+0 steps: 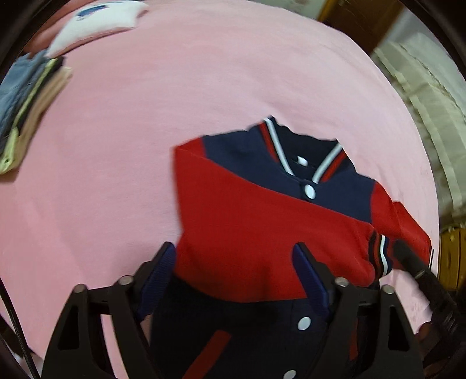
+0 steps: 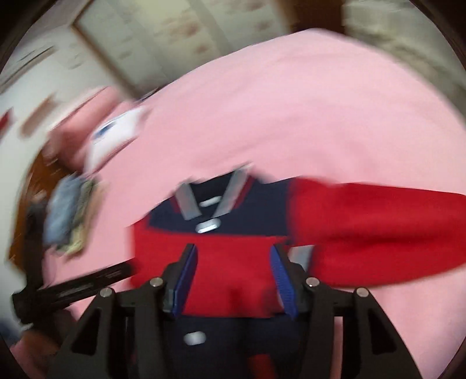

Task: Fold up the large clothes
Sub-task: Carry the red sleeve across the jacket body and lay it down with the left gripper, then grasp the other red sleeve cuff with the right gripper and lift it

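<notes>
- pink bedsheet [image 1: 145, 145]: covers the whole work surface and fills most of both views; seen too in the right wrist view [image 2: 320, 102], which is motion-blurred.
- jacket [image 1: 247, 210]: navy and red, with white snap buttons, lying face up on the sheet in the near half of the left wrist view, collar pointing away from the cameras. one red sleeve is folded across the chest, its striped cuff [image 1: 380, 253] resting near the right edge of the body. in the right wrist view the jacket [image 2: 233, 262] shows the other red sleeve stretched out sideways toward the right edge of the picture.
- stack of folded clothes [image 1: 23, 110]: blue, black and beige layers, on the sheet at the far left, well apart from the jacket.
- white folded item [image 1: 99, 26]: with a blue print, beyond the stack near the top left.
- left gripper [image 1: 236, 280]: blue-padded fingers spread apart, hovering over the folded red sleeve; nothing pinched between them.
- right gripper [image 2: 233, 280]: fingers likewise spread wide above the red sleeve on the jacket front, holding nothing; its dark body also shows at the right edge of the left wrist view, beside the cuff.
</notes>
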`<state>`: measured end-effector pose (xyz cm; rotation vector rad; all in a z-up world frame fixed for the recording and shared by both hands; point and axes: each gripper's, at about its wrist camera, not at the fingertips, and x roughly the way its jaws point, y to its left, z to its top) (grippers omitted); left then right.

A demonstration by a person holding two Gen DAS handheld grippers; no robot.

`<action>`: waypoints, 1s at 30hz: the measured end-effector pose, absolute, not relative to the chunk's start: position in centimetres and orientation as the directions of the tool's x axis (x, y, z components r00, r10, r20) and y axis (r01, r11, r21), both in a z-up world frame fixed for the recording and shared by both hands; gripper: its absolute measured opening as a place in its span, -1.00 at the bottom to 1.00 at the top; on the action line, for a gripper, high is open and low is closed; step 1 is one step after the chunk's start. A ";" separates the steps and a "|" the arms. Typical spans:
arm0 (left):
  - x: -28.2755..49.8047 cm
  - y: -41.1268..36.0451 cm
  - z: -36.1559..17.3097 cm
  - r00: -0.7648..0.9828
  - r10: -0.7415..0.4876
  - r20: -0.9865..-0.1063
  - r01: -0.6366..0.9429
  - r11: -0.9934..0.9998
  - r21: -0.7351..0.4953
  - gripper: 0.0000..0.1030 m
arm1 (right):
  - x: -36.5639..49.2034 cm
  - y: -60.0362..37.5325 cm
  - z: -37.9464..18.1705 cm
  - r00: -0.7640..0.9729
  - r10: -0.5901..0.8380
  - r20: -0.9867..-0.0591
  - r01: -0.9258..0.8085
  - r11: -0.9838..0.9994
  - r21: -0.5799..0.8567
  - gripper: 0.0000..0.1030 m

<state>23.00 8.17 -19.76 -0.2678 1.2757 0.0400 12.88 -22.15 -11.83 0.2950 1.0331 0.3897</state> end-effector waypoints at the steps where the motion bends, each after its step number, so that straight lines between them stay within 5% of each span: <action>1: 23.4 7.9 -20.4 0.274 -0.122 -0.954 -0.169 0.970 -0.172 0.20 | 13.3 -20.9 -12.6 0.407 0.482 -0.776 -0.206 0.876 0.436 -0.02; 2: 23.8 7.8 -21.2 0.250 -0.119 -0.961 -0.166 0.972 -0.164 -0.05 | 13.7 -19.8 -13.7 0.357 0.506 -0.785 -0.221 0.862 0.456 -0.26; 3: 24.4 7.7 -22.5 0.213 -0.106 -0.971 -0.172 0.975 -0.144 -0.13 | 14.0 -19.0 -14.6 0.318 0.520 -0.793 -0.223 0.854 0.470 -0.66; 4: 24.2 7.7 -23.4 0.193 -0.100 -0.976 -0.178 0.975 -0.135 -0.13 | 14.5 -18.2 -16.0 0.269 0.529 -0.804 -0.209 0.848 0.488 -0.79; 10: 25.6 7.7 -26.7 0.155 -0.109 -0.982 -0.180 0.974 -0.136 -0.08 | 15.0 -17.5 -20.2 0.188 0.540 -0.820 -0.158 0.841 0.518 -1.00; 19: 24.0 10.7 -26.6 0.223 -0.183 -0.957 -0.317 0.915 -0.249 -0.39 | 14.8 -25.4 -19.2 0.332 0.382 -0.862 -0.038 0.919 0.393 -1.00; 23: 23.2 11.2 -26.2 0.243 -0.197 -0.950 -0.378 0.883 -0.280 -0.39 | 14.1 -24.5 -17.4 0.420 0.137 -0.897 -0.082 0.990 0.113 -1.00; 27: 22.0 11.1 -24.0 0.273 -0.092 -0.958 -0.404 0.892 -0.201 -0.38 | 14.1 -25.9 -16.2 0.462 0.111 -0.880 0.003 0.992 0.127 -1.00; 30: 21.3 10.5 -22.6 0.297 -0.033 -0.954 -0.363 0.921 -0.145 -0.36 | 14.0 -26.1 -15.3 0.480 0.219 -0.850 -0.008 0.970 0.245 -1.00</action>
